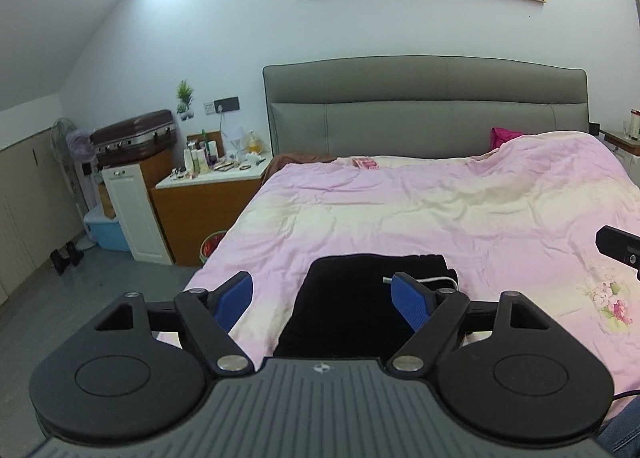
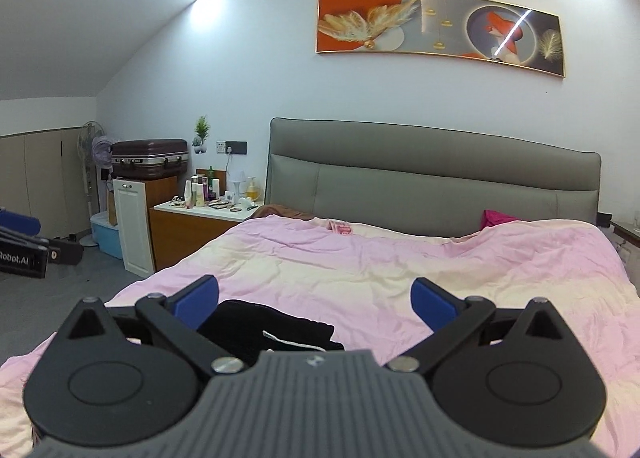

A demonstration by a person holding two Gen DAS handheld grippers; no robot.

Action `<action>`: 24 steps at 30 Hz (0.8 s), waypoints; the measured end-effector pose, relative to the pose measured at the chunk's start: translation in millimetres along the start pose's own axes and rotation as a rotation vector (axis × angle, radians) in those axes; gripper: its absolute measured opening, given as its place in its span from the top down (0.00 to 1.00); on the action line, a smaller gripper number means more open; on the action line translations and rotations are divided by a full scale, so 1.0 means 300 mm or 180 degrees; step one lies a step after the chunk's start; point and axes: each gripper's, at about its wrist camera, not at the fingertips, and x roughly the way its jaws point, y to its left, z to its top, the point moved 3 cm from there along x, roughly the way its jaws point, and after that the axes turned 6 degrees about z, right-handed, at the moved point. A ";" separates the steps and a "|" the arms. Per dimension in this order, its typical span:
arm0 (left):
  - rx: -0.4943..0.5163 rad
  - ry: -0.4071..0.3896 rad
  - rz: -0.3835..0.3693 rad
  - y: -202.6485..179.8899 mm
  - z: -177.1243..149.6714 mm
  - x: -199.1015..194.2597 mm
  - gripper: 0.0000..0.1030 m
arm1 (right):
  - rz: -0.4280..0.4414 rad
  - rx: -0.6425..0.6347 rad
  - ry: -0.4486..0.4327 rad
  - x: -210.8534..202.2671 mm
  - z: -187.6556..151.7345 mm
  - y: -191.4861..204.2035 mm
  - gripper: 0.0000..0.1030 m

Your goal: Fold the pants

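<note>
Both claws are spread wide with nothing between the pads: left claw (image 1: 322, 298) and right claw (image 2: 314, 298) hold no cloth. I read the fold as done or nearly so. The pants (image 1: 360, 298) lie as a compact black bundle on the pink quilt of the bed (image 1: 440, 210), close to the foot edge and nearer its left corner than its right. A white drawstring (image 1: 432, 281) pokes out from the top layer. If anything is left, it's tidying that string or squaring the edges; I can't see the near side of the bundle, the rig body hides it.

Pose: my left claw points down over the bundle from above, apart from it. My right claw sits to the bundle's right, aimed flatter, towards the headboard (image 2: 440, 178). Neither touches the fabric as far as I can tell.
</note>
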 end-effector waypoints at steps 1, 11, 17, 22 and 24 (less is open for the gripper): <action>0.0000 0.0008 0.0041 -0.004 -0.022 -0.009 0.10 | -0.0035 0.0022 -0.0009 -0.021 -0.026 0.005 0.05; 0.0053 0.0197 -0.0062 -0.101 -0.200 0.002 0.10 | -0.0078 0.0185 0.0258 -0.043 -0.255 0.022 0.05; 0.0050 0.0377 -0.0014 -0.126 -0.292 0.035 0.10 | -0.0086 0.0207 0.0616 0.009 -0.370 0.040 0.05; 0.0077 0.0387 -0.0021 -0.137 -0.303 0.024 0.10 | -0.0111 0.0280 0.0708 0.028 -0.396 0.027 0.05; 0.0069 0.0388 -0.0034 -0.135 -0.304 0.027 0.10 | -0.0120 0.0295 0.0685 0.026 -0.393 0.024 0.05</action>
